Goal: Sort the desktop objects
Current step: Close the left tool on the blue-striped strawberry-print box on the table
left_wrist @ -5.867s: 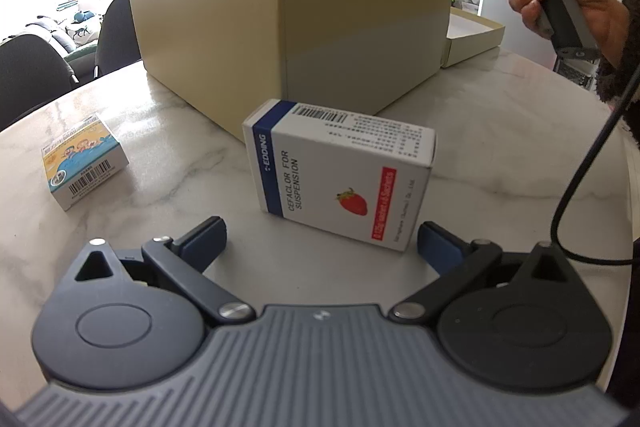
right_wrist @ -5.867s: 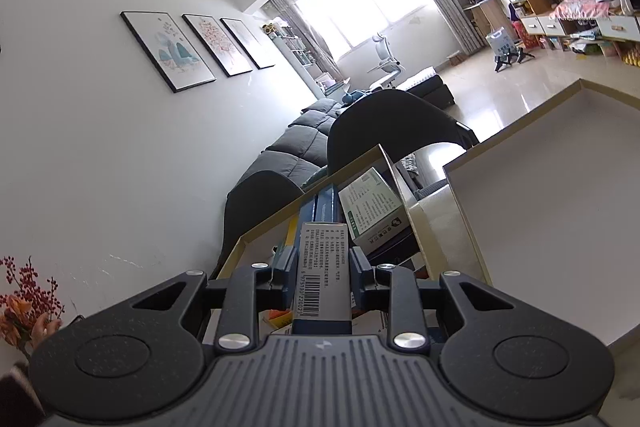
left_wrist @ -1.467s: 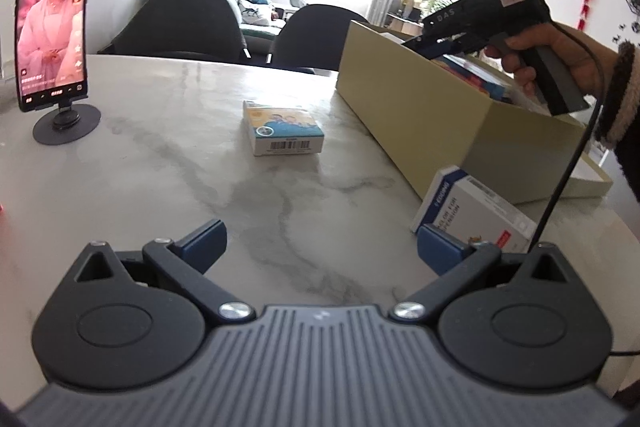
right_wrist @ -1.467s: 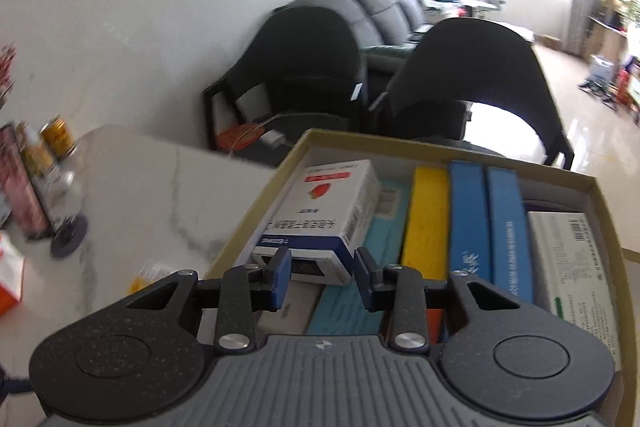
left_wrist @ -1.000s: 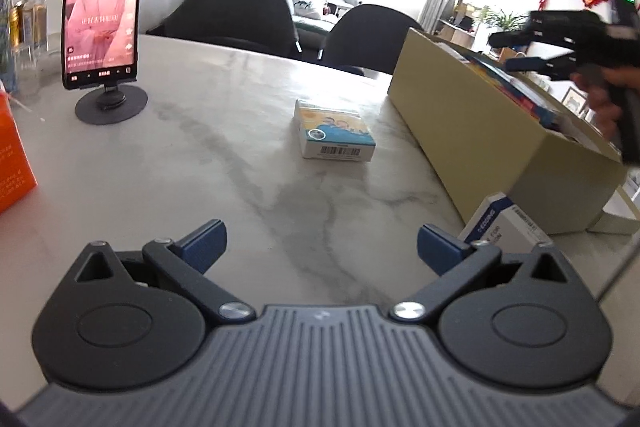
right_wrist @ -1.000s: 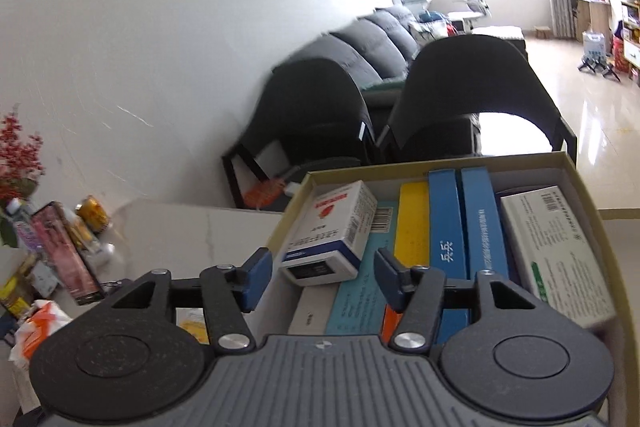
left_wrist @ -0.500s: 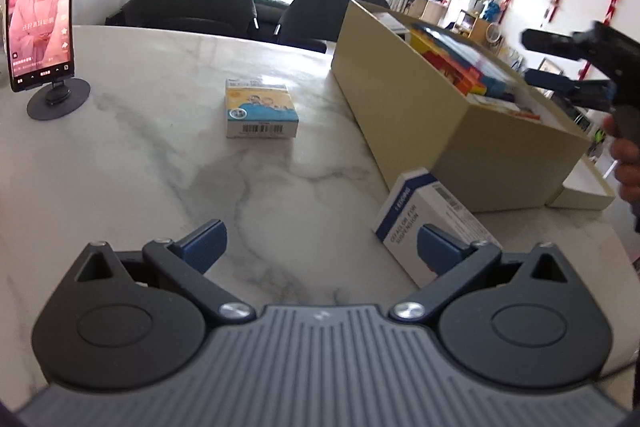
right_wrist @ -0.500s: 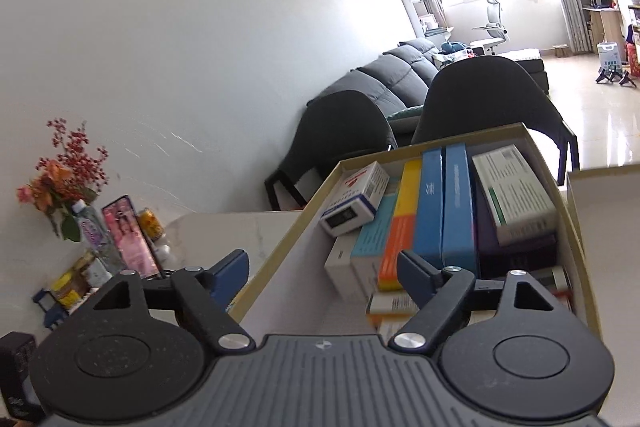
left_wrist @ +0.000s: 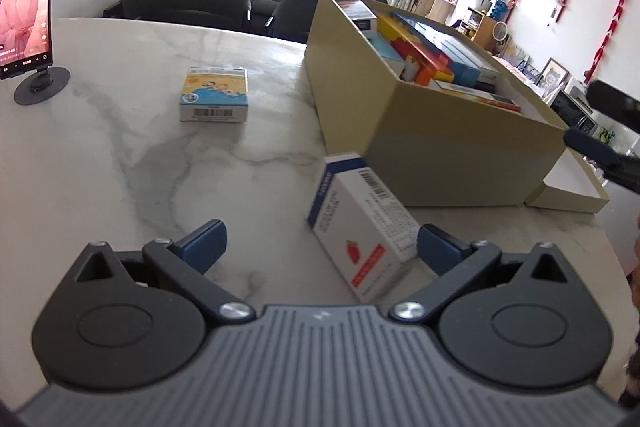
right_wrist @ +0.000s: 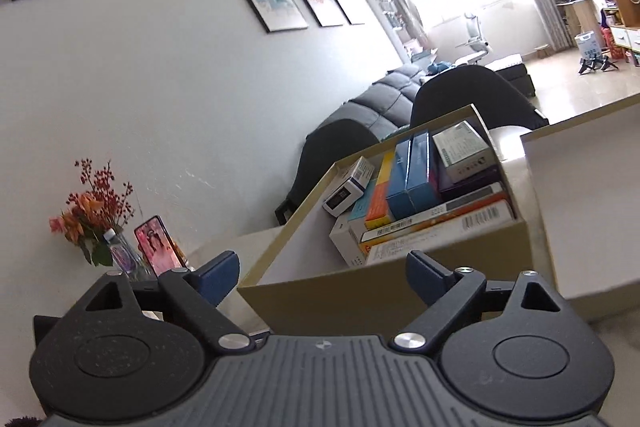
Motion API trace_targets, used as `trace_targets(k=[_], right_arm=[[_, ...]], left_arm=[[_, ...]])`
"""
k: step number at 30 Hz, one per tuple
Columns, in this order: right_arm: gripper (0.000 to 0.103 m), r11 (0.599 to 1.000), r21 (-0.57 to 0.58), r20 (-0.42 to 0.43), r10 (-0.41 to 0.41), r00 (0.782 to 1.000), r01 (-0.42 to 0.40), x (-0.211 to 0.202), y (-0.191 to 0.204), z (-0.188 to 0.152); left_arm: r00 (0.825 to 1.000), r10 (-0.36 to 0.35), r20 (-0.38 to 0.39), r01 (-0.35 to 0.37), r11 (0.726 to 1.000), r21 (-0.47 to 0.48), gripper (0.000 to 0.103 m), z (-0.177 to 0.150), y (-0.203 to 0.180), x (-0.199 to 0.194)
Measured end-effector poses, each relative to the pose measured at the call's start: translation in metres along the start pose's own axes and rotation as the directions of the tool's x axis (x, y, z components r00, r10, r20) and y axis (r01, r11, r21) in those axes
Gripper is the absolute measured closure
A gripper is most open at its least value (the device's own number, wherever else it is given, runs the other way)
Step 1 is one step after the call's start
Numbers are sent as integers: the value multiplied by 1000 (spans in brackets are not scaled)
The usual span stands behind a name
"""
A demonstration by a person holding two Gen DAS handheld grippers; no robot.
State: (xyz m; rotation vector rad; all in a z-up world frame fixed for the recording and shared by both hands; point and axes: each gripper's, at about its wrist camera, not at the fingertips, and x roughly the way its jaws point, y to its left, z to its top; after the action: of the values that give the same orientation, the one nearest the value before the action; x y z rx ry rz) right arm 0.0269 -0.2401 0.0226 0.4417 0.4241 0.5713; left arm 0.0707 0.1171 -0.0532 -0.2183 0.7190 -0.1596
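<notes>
The left tool (left_wrist: pixel 320 245) hangs low over the marble surface (left_wrist: pixel 120 155) with its jaws wide apart and nothing clamped. A white medicine carton with a strawberry mark (left_wrist: pixel 358 227) lies flat on the surface between the blue fingertips (left_wrist: pixel 202 245), nearer the right-hand one and seemingly just clear of it. Just beyond that carton stands the tan cardboard box (left_wrist: pixel 448 143), the landmark here, open at the top and packed with cartons. Its shallow lid (left_wrist: pixel 568 193) lies against its right side. Left of the box, well apart from it, a small cartoon-printed carton (left_wrist: pixel 213 95) lies on the surface, and further left a phone on a round stand (left_wrist: pixel 26 15) stands upright.

The right tool (right_wrist: pixel 322 273) is held just short of the box's near wall, and its jaws have just been opening; they now stand wide with nothing between them. Inside the box, a second strawberry carton (right_wrist: pixel 350 185) rests tilted on top of the other cartons at the far left corner.
</notes>
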Motion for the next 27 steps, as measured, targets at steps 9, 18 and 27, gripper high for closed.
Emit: trace_targets(k=[9,18,27], right_arm=[[10,993,115,23,5,1000,-7,-28,-6,-34],[10,991,131,1,-30,1000,30,-34,-6,-56],[10,993,118,-41,2,999,2,-21,8,-65]], left_arm=[[999,46,19,-46,999,12,0,-10,-21,15],[994,79,73,-81,997,17,10,-20,-16,21],[997,25,77,-20,998,-66,69,-24,10,12]])
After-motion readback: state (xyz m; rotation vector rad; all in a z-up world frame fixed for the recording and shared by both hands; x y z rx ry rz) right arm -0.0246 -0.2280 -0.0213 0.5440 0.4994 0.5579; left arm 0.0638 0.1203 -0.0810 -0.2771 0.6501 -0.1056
